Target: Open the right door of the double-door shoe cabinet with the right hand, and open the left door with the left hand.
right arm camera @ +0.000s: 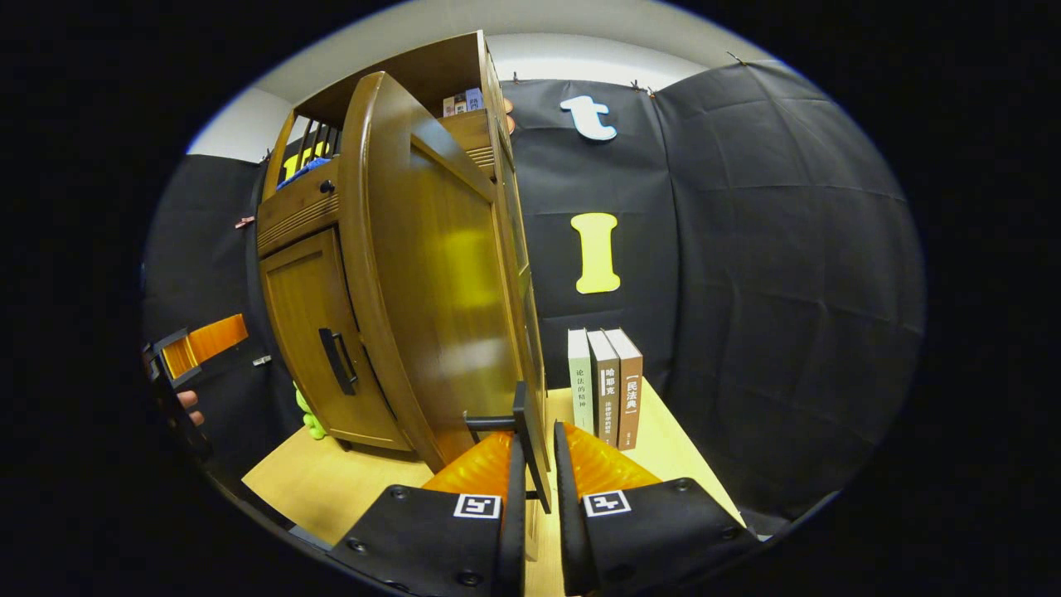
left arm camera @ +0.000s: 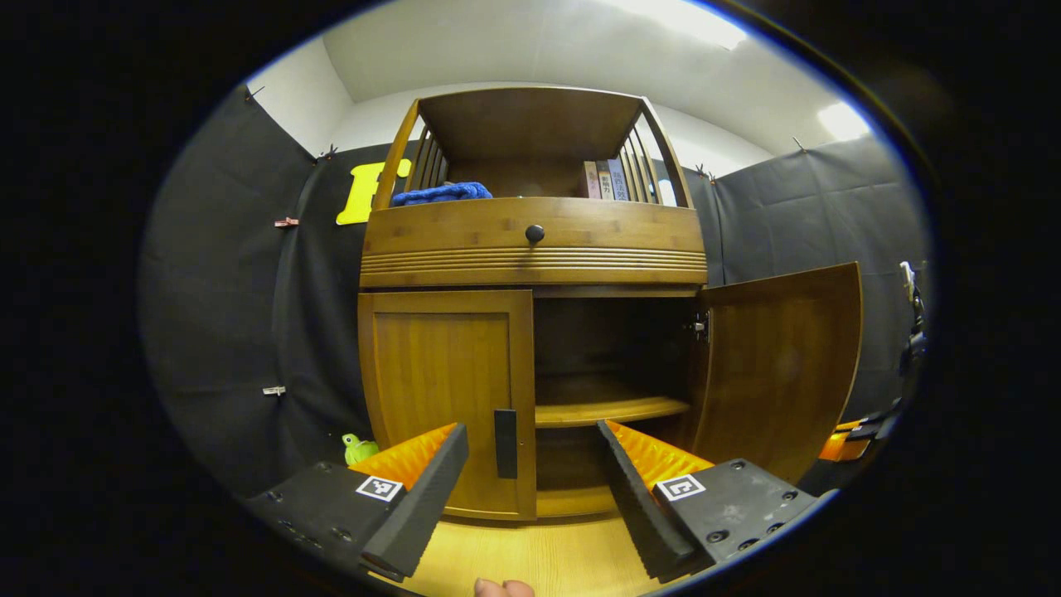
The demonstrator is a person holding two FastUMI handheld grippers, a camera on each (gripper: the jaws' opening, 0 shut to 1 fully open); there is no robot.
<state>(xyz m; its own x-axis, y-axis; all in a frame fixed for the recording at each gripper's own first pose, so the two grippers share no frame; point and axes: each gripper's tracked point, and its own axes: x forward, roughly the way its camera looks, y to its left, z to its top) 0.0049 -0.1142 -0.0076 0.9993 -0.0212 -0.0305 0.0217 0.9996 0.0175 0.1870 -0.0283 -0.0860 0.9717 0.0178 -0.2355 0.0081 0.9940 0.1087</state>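
Both grippers look the same: the left gripper [left arm camera: 533, 464] and right gripper [right arm camera: 535, 481] each have chunky matte dark bodies dotted with round screws, plus a small square black-and-white marker sticker on each finger. The fingers' inner faces are ridged, kind of sawtooth.

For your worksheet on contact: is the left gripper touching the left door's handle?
Apart. In the left gripper view, the left gripper is open, and the handle on the shut left door stands between its spread fingers with visible gaps.
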